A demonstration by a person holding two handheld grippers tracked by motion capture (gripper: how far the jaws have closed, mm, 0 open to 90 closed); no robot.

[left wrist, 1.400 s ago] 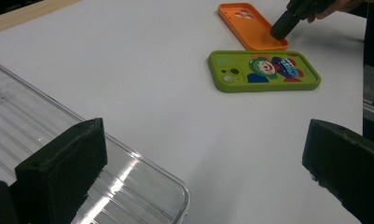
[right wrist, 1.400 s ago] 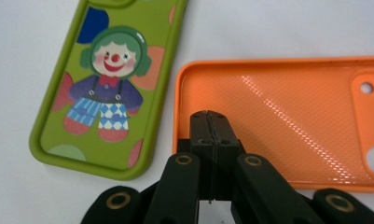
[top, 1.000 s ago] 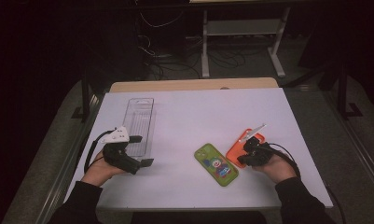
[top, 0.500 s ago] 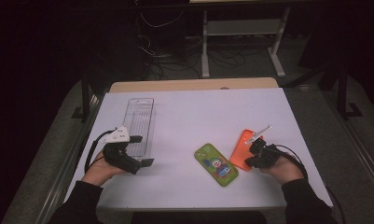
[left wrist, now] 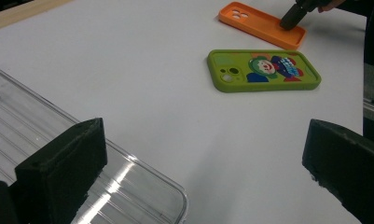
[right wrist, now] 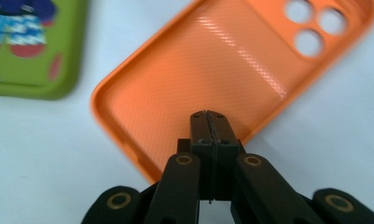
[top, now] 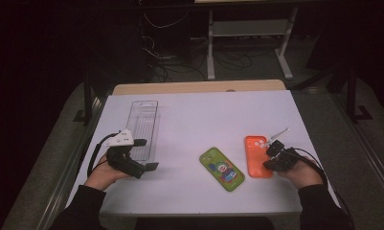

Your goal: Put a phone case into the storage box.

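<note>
Two phone cases lay on the matte white desk (top: 194, 124): one orange case (right wrist: 222, 74), open side up with a finely ribbed inner surface and three round camera holes, and one green case (left wrist: 264, 70) with a printed cartoon figure. One clear ridged plastic tray (top: 144, 127) stood at the left. The right tongs (right wrist: 208, 122) were pressed together over the orange case's edge, while the left tongs (left wrist: 198, 172) were spread wide beside the tray.

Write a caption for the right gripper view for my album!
Shut tongs over the edge of an orange case lying open side up, with a green case beside it.
</note>
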